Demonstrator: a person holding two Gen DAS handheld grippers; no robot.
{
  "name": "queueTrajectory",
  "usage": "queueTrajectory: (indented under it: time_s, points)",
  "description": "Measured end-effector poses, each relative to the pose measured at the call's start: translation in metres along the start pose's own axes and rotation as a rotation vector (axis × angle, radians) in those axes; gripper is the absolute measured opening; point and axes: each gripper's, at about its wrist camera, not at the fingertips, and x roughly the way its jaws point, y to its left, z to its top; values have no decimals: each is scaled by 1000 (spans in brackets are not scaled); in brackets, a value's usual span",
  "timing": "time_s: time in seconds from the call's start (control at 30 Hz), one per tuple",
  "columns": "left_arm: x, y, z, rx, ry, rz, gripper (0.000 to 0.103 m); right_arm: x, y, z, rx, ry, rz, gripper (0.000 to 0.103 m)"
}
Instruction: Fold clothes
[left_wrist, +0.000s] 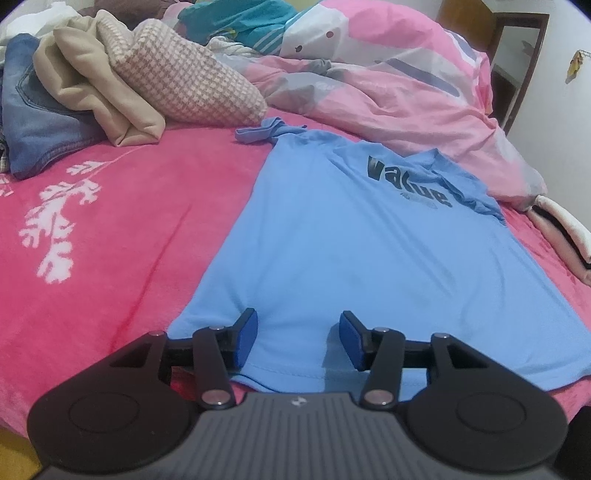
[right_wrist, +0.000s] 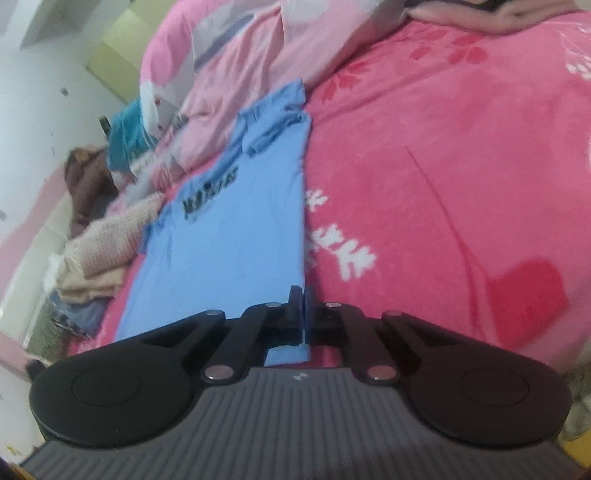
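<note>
Blue T-shirt: flat on pink bedspread. Left gripper: jaws apart over hem. Right gripper: jaws together, pinching shirt's edge.

The right wrist view is motion-blurred, so the print on the shirt ahead of the right gripper is unreadable. Far right of the left gripper, folded cloth is cut off by the picture's edge.

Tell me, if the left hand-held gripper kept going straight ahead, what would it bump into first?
Most likely the blue T-shirt. The left hand-held gripper points down at its lower part, jaws open just above the hem.
</note>
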Motion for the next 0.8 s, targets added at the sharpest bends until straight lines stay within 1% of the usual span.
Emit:
queueTrajectory:
  time_s: [0.13, 0.17, 0.27, 0.3, 0.4, 0.43, 0.5, 0.57, 0.7, 0.8]
  points:
    - [0, -2, 1, 9, 6, 12, 51, -1, -14, -13, 59, -5, 1, 0]
    - [1, -3, 1, 12, 7, 16, 51, 0, -18, -15, 77, -1, 14, 0]
    - [1, -4, 1, 13, 11, 22, 51, 0, -26, -18, 117, -28, -1, 0]
    - [1, -4, 2, 13, 13, 24, 51, -2, -29, -18, 130, -34, 13, 3]
    - [0, -5, 3, 14, 17, 27, 51, -9, -36, -20, 182, -42, 76, 4]
    - [0, -5, 3, 13, 18, 27, 51, -12, -36, -21, 180, -44, 87, 6]
    - [0, -5, 3, 10, 20, 28, 51, -13, -33, -23, 170, -41, 86, 17]
    - [-1, -5, 4, 9, 23, 28, 51, -11, -31, -25, 171, -29, 87, 23]
    - [-7, -3, 3, -5, 28, 22, 51, -6, -27, -28, 161, -8, 96, 23]
    - [-15, 0, 2, -20, 31, 16, 51, -8, -20, -28, 137, -6, 72, 23]
